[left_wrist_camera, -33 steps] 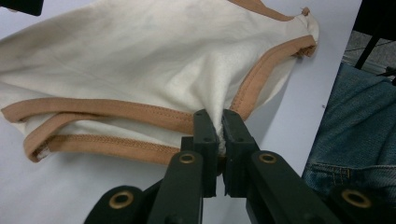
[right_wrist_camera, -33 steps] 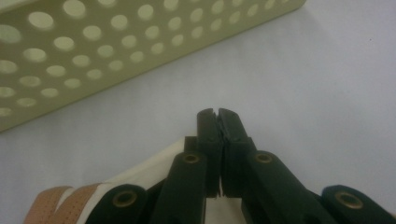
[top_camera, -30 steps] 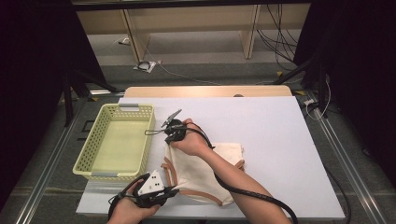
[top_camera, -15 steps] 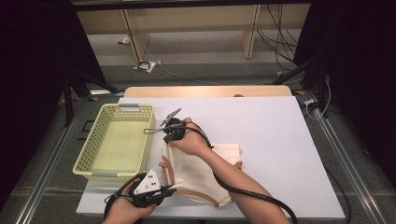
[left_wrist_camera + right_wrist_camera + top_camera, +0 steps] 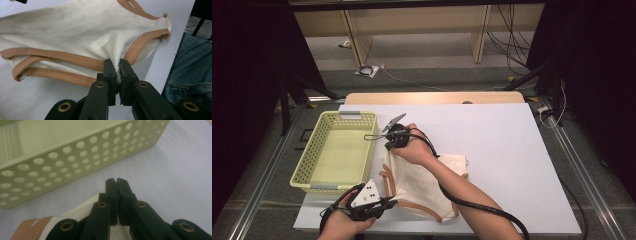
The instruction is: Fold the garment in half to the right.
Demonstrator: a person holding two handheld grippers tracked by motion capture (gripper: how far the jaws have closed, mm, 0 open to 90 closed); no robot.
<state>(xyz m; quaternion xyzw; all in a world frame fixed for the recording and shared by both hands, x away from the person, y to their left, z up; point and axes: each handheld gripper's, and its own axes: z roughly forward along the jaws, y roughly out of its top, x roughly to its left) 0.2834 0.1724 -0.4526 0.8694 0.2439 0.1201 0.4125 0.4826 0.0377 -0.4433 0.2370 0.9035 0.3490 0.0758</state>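
No legible text, label, brand, number or sign on anything here.

Wooden shelving (image 5: 417,30), cables (image 5: 504,42), grey floor (image 5: 437,75)

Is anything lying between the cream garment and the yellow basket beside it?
Nothing visible does. The garment lies right of the basket, with bare white table between them. The left gripper is shut on its trimmed edge; the right gripper is shut near the basket wall.
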